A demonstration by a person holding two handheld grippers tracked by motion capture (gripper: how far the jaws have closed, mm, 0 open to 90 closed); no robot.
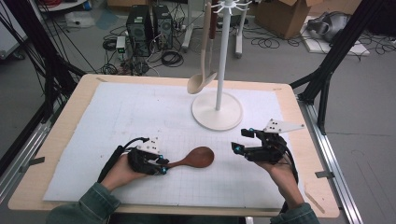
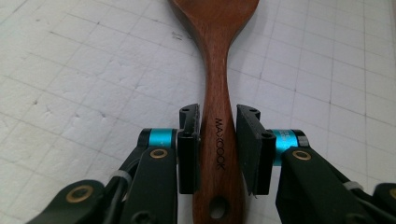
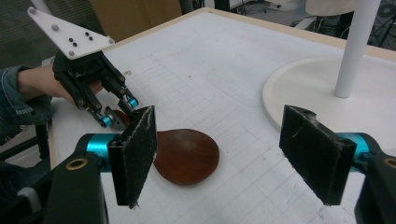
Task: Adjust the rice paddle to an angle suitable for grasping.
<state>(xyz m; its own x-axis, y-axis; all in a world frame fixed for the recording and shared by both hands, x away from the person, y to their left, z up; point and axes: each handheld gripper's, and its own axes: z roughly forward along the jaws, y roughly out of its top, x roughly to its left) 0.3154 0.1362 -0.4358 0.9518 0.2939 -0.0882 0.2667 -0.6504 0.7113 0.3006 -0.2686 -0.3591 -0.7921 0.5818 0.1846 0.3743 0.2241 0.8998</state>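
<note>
A dark brown wooden spoon [image 1: 198, 157] lies on the white gridded mat, bowl to the right. My left gripper [image 1: 163, 168] is at its handle end. In the left gripper view the pads [image 2: 189, 149] press against both sides of the handle [image 2: 215, 70], just above its hanging hole, so my left gripper [image 2: 218, 140] is shut on it. My right gripper [image 1: 242, 140] hovers to the right of the bowl, wide open and empty. In the right gripper view the bowl [image 3: 187, 156] lies between and beyond my right gripper [image 3: 224, 156] jaws, with the left gripper [image 3: 119, 111] behind it.
A white utensil stand [image 1: 217, 112] with a round base and tall pole rises at the back centre of the mat [image 1: 116, 116]. A pale wooden spoon [image 1: 200, 81] hangs from its top hooks. The stand base [image 3: 303, 93] is close on the right gripper's far side.
</note>
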